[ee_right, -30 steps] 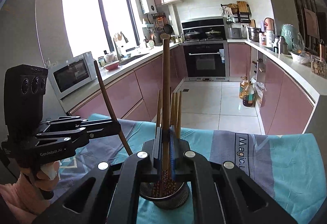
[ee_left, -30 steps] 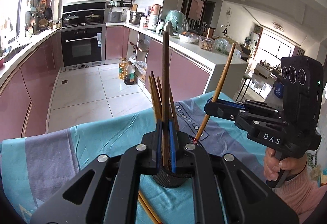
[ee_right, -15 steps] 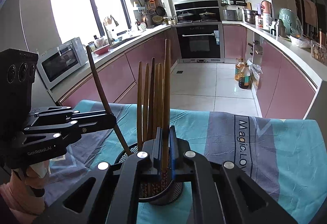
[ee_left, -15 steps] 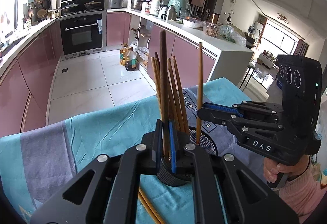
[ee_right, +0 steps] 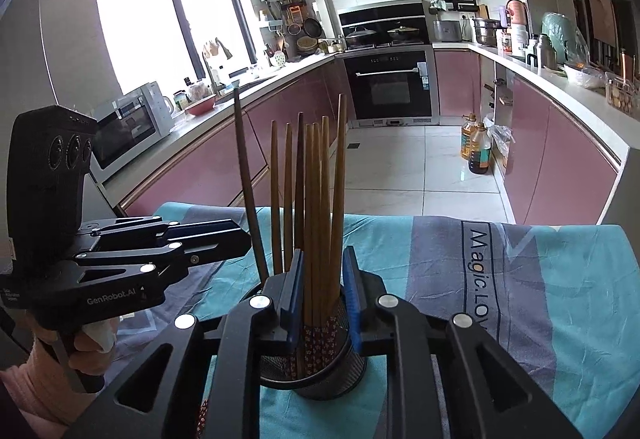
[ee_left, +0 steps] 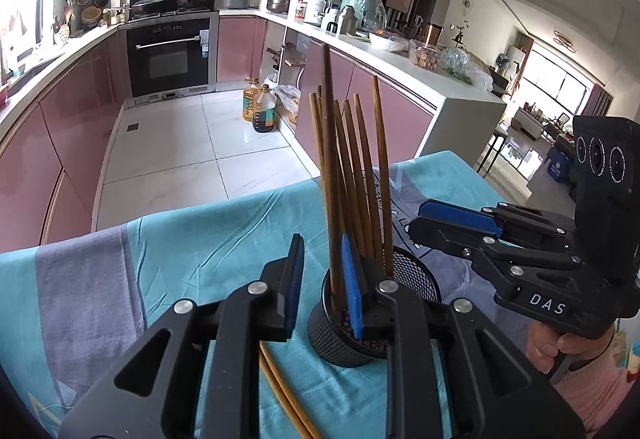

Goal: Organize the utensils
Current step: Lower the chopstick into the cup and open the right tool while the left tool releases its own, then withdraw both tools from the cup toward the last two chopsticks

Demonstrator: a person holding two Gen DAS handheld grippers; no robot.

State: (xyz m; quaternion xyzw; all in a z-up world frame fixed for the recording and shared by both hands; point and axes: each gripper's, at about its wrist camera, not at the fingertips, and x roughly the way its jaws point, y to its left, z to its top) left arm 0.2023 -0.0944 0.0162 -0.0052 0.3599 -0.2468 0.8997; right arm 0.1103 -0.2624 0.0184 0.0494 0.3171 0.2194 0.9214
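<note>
Both chopsticks [ee_right: 338,175] dropped into holder [ee_right: 320,375], fingers [ee_left: 294,279] just parted, released, flanking them.

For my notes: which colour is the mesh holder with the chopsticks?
Black; the mesh holder shows best in the left wrist view.

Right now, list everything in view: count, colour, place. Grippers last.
mesh cup: one, black, upright on the cloth, in front of both grippers
chopsticks: about nine, brown, standing in the cup
loose chopsticks: pair, light brown, flat on the cloth under the left gripper
cloth: one, teal and grey, covers the table
oven: one, black, far wall
oil bottles: two, on the floor
left gripper: open, jaws just parted, darkest chopstick loose between them
right gripper: open, jaws just parted, around the chopsticks
</note>
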